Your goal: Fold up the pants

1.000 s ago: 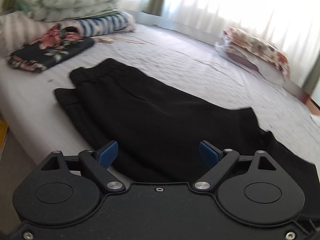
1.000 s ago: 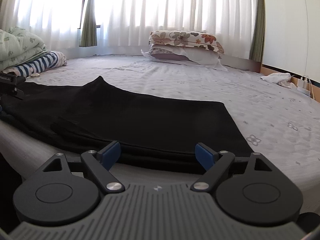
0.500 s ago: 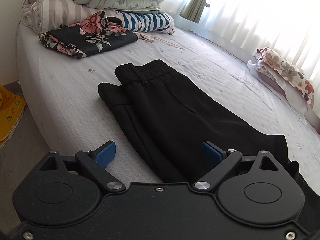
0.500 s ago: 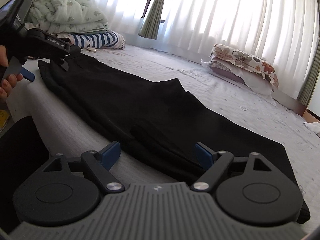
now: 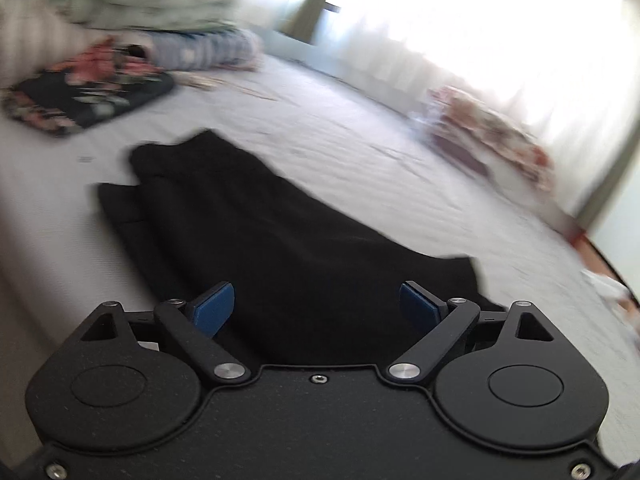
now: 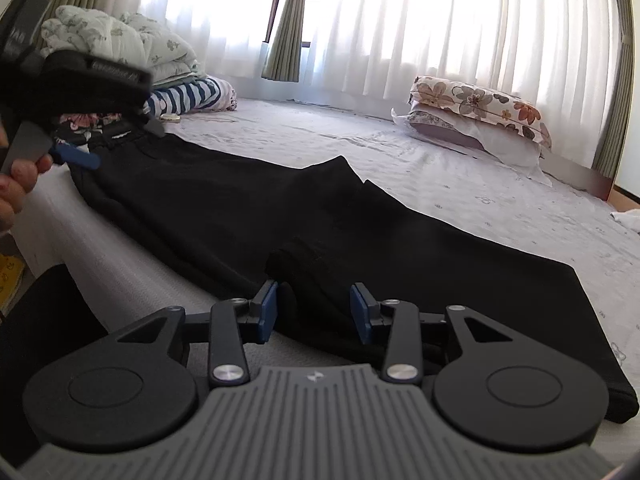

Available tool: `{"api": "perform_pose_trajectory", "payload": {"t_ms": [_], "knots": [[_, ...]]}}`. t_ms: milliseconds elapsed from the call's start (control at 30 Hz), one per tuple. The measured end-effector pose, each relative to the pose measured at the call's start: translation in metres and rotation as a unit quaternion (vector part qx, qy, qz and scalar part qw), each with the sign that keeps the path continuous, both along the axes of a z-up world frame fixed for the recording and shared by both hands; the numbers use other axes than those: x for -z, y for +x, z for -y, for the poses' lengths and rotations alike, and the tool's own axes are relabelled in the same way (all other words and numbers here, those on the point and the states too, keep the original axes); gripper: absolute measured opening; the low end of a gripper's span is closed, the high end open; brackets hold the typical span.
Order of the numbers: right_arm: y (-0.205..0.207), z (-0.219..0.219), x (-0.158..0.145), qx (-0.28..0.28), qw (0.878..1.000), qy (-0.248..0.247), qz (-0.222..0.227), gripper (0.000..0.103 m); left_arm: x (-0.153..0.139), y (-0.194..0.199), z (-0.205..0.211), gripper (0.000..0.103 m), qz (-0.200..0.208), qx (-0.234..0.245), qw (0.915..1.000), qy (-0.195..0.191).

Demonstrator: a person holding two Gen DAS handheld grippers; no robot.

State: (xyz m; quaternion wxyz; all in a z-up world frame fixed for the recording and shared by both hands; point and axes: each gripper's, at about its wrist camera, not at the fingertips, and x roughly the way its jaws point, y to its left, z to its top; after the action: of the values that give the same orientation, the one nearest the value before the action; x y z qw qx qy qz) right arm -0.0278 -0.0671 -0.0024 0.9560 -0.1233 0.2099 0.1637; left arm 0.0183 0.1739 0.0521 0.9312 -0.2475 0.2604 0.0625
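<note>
Black pants (image 6: 280,208) lie flat along the near edge of the bed, folded lengthwise, waistband to the far left. My right gripper (image 6: 314,312) is partly closed, its blue pads either side of a fold of the near leg edge, with a gap still showing. My left gripper (image 5: 316,306) is wide open and empty, held above the pants (image 5: 260,232). The left wrist view is blurred by motion. The left gripper also shows in the right wrist view (image 6: 76,160), held in a hand over the waistband end.
Folded bedding and a striped cloth (image 6: 188,96) lie at the back left, with a floral dark cloth (image 5: 84,96) near them. A floral pillow (image 6: 476,108) lies at the back right by the curtains. The bed edge (image 6: 100,252) drops off just left of the pants.
My right gripper's jaws have narrowed from wide open and moved onto the near edge of the pants. My left gripper has swung quickly, still open, over the pants.
</note>
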Motion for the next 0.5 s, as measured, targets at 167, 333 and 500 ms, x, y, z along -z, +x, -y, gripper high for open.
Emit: {"api": "perform_pose_trajectory", "payload": {"t_ms": [167,333,500], "knots": [[-0.017,-0.013,0.006,0.035,0.996,-0.033,0.080,0.027,0.000,0.037,0.045,0.089,-0.019,0.157,0.9863,-0.045],[-0.022,-0.017,0.012,0.013,0.996,-0.046,0.072,0.046,0.013,0.071,0.081,0.089,-0.058,0.220,0.9702,-0.083],[-0.021,-0.016,0.016,0.027,0.996,-0.042,0.067,0.058,0.032,0.102,0.099,0.089,-0.088,0.227,0.9628,-0.117]]}}
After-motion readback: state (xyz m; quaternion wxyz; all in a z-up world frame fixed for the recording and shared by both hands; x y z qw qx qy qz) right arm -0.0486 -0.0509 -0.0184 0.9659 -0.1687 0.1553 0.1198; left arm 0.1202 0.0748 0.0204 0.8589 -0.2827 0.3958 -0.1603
